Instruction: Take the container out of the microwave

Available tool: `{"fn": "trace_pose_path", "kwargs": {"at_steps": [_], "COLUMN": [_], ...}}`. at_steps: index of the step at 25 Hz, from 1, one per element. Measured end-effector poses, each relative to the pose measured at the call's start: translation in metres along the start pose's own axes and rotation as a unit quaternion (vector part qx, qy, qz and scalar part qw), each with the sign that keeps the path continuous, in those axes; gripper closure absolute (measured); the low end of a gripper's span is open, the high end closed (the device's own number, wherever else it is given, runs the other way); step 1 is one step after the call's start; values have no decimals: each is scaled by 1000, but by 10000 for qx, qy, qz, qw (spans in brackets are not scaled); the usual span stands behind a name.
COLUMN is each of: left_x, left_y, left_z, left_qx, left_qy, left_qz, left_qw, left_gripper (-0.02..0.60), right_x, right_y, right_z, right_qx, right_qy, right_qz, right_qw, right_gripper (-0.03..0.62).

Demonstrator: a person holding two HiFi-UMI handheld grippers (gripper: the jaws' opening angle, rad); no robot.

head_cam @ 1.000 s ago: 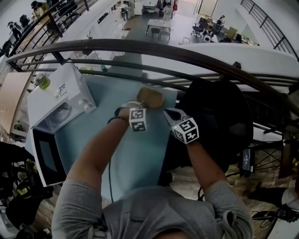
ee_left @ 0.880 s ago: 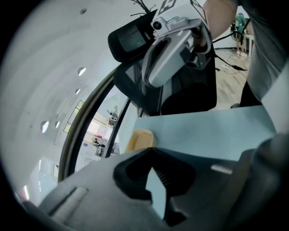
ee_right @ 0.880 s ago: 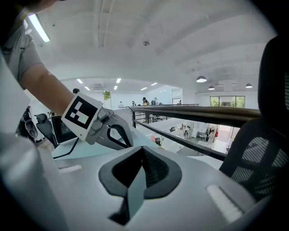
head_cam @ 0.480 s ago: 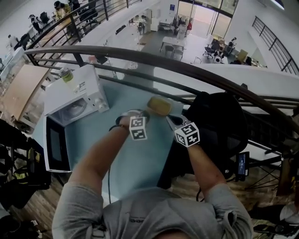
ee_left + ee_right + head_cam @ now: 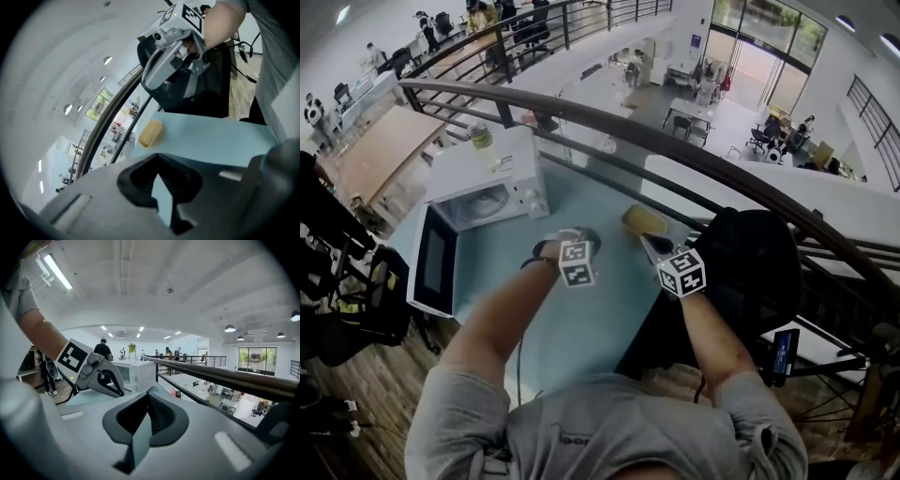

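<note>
The person wears a grey short-sleeved T-shirt (image 5: 609, 427) with small dark print at the chest, and a dark band (image 5: 534, 242) circles the left wrist. The left gripper (image 5: 578, 239) and the right gripper (image 5: 649, 246) are pale grey moulded shells, each topped by a white cube (image 5: 575, 263) carrying black square markers. Seen close, the fingers (image 5: 140, 180) have dark ribbed inner pads set in a rounded black recess. A small green light (image 5: 71, 378) glows under the left cube, and a thin dark cable (image 5: 521, 352) hangs below that forearm.
</note>
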State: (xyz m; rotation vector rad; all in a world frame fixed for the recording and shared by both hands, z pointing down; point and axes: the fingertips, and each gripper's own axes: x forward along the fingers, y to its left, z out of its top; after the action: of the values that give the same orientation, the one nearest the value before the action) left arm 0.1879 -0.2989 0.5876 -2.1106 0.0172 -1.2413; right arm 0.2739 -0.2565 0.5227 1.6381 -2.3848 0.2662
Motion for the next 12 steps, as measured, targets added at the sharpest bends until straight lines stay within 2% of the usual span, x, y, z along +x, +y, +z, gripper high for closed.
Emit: {"fn": "trace_pose_path", "kwargs": {"at_steps": [6, 12], "left_x": [-41, -85], "left_y": [-10, -32], "left_z": [-26, -45], "left_qx": [-602, -1336], "left_qy": [305, 550], "left_qz": [341, 740], "left_qw": [9971, 9867], "left_gripper": [563, 563], "right_x": [12, 8], "right_y": [29, 65], "right_z": [16, 21], "right_qx": [-171, -380], "right_qy": [-19, -2], "right_qz": [596, 1162], "right_qw": [9981, 9925], "right_gripper": [589, 589]}}
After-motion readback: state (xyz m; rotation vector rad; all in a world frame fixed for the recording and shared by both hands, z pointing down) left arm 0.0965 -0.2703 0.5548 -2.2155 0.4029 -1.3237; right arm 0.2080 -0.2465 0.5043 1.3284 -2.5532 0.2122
